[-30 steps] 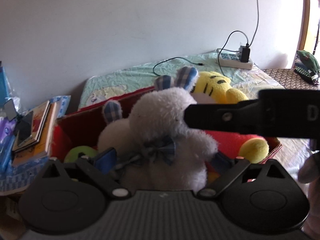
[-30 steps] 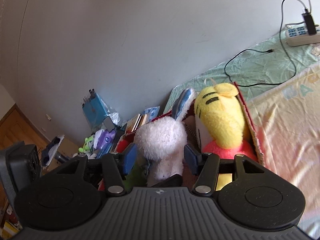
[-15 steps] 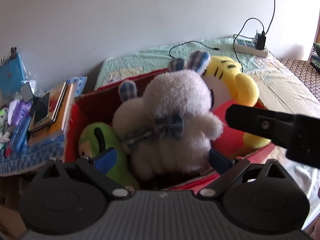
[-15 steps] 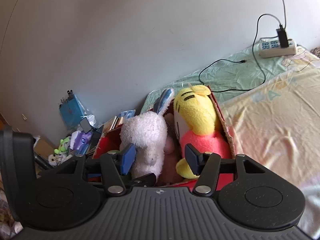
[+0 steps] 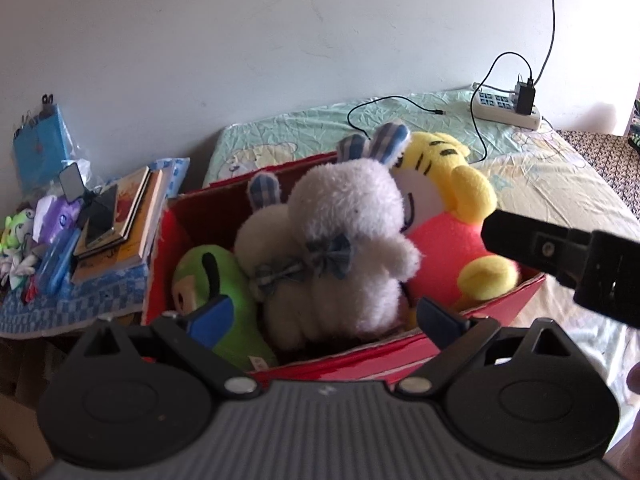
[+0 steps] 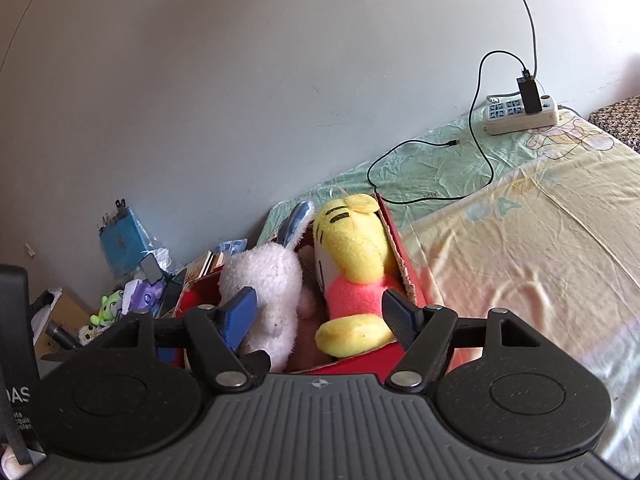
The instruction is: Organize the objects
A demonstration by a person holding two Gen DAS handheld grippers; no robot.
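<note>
Above the red box (image 5: pixel 472 344), both hand-held grippers spread empty; I reckon the overstuffed white rabbit (image 5: pixel 344 248) could topple out

Home bedroom, kid's stuff everywhere.
Bed (image 6: pixel 520 240) with cartoon-print sheet filled right half of frame, power strip (image 6: pixel 520 114) with charger sat on it at upper right. Red box (image 5: pixel 480 312) of plush toys stood mid-frame; stacked books (image 5: pixel 120 224) and clutter lay at left against plain wall (image 5: pixel 240 40).
</note>
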